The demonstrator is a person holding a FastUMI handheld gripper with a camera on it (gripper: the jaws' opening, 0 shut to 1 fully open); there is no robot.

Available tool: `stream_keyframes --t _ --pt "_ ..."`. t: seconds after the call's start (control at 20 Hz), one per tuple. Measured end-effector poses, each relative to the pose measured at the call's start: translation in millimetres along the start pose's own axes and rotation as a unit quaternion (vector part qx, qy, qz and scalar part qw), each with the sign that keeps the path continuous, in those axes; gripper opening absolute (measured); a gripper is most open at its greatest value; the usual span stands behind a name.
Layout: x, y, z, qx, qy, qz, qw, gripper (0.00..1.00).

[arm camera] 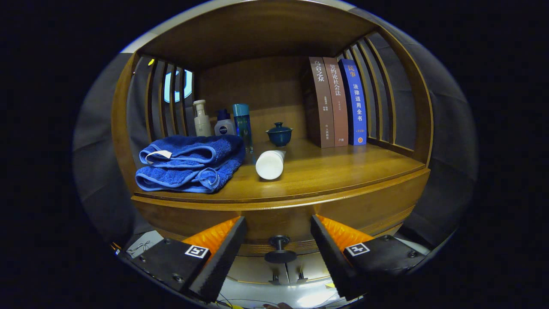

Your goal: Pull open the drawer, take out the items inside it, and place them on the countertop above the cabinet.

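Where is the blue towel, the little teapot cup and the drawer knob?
Blue towel [191, 163]: gripper view, top fold.
Lidded blue cup [279, 134]: gripper view, its bowl.
Drawer knob [280, 256]: gripper view, round black head, between the open fingers.

Gripper [279, 240] level, pointing forward; fingers [223, 253] spread wide apart, nothing pressed between them.

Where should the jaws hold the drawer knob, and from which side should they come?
Grip the thin stem of the drawer knob, behind its round black cap. Come straight from the front: the knob sticks out toward the open gripper, already between the jaws, and the wider cap should stop them slipping when pulling.
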State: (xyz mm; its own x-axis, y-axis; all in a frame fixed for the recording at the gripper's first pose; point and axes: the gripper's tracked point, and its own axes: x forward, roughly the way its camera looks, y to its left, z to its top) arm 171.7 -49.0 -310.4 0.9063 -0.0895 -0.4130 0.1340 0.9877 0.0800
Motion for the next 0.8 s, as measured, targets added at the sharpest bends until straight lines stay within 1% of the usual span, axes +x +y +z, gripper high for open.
stream_keyframes --t 0.25,0.4,0.55,0.8 --pt "-3.5 3.2 0.9 0.008 0.009 0.015 1.000 0.99" --pt "-11.1 5.0 5.9 -0.002 0.008 0.018 1.000 0.99" --pt "-24.6 12.7 20.6 -0.010 -0.009 0.033 0.999 0.99" --pt "-55.1 15.3 58.7 -0.015 -0.040 0.039 0.998 0.99"
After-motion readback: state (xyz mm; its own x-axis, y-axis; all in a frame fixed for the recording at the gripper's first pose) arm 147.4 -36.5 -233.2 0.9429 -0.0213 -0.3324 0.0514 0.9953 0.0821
